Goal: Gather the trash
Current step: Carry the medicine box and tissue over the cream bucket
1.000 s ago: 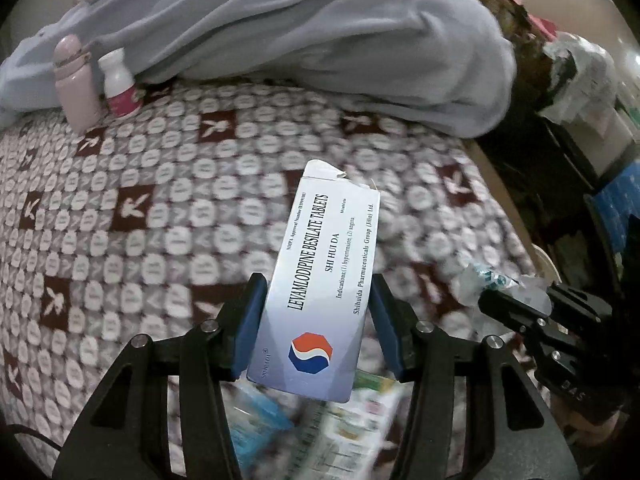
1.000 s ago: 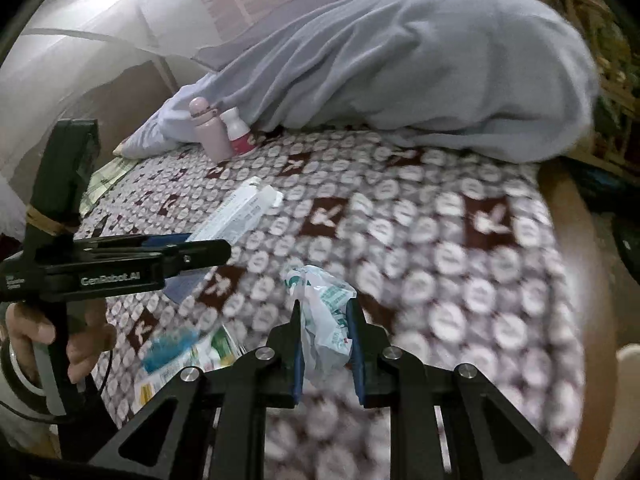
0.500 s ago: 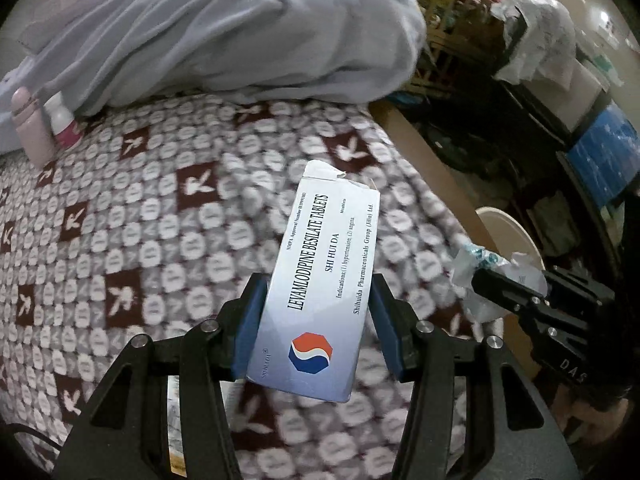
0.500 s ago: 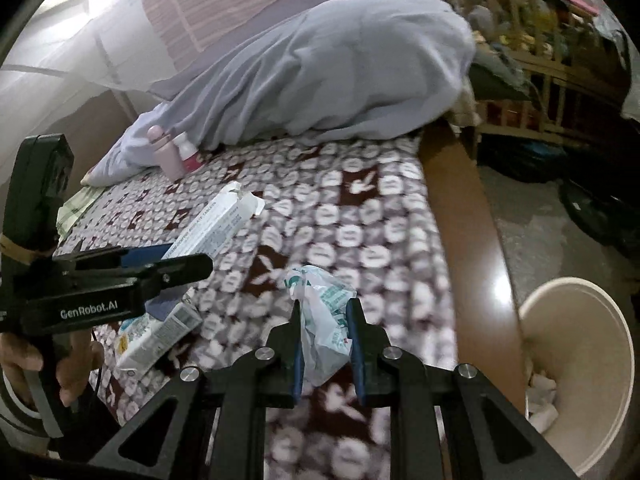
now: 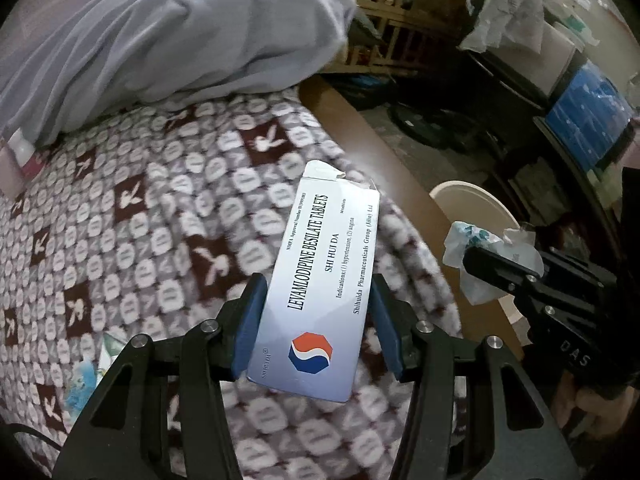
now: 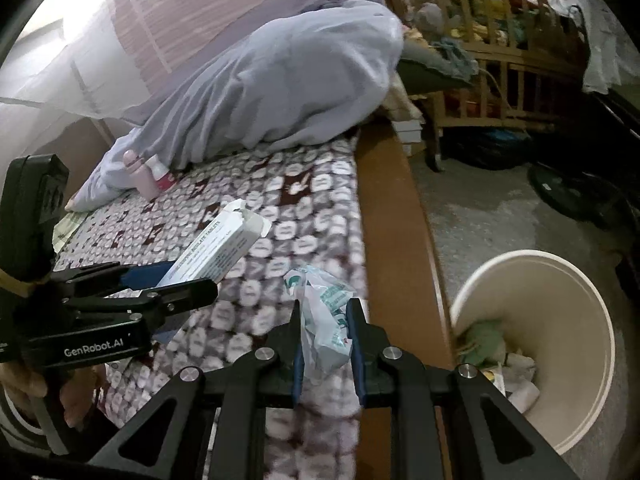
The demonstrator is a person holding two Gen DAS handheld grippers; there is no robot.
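- The left gripper [image 5: 316,320] was clamped on the white tablet box [image 5: 320,280], centre of the left wrist view, above the patterned bedspread [image 5: 140,220].
- The right gripper [image 6: 324,340] pinched a crumpled plastic wrapper [image 6: 324,320], lower centre of its view.
- The cream bin [image 6: 580,320] sat on the floor at lower right, beyond the wooden bed edge [image 6: 400,220].
- Best practice, I judged: carry both pieces past that edge, centre each over the bin's mouth, then release 1 at a time.

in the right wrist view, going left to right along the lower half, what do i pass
black left claw clamped on the white tablet box → crumpled clear plastic wrapper with green print pinched in the right claw → brown wooden bed edge → cream round trash bin
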